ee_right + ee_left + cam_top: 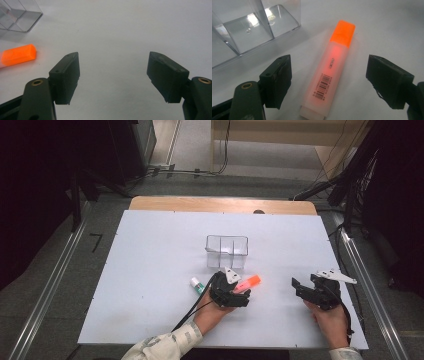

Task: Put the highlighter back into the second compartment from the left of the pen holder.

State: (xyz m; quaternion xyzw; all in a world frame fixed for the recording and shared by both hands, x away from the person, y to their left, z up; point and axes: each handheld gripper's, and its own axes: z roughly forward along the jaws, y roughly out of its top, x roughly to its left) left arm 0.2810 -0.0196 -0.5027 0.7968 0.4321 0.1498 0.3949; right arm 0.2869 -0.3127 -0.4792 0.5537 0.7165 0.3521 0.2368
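Orange-capped translucent highlighter pen [329,70]: flat on white table [150,265], near centre, just short of clear plastic divided box [227,251], bare surface on all sides. Left tool [243,296]: low over pen, jaws wide, astride barrel, not touching. Right tool [302,287]: well apart at right, jaws wide, empty, hand resting near front edge.

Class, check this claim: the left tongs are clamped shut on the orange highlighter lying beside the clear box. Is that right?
Not quite. The left tongs stand open around the orange highlighter, pads clear of it, as the left gripper view shows. It does lie beside the clear box.
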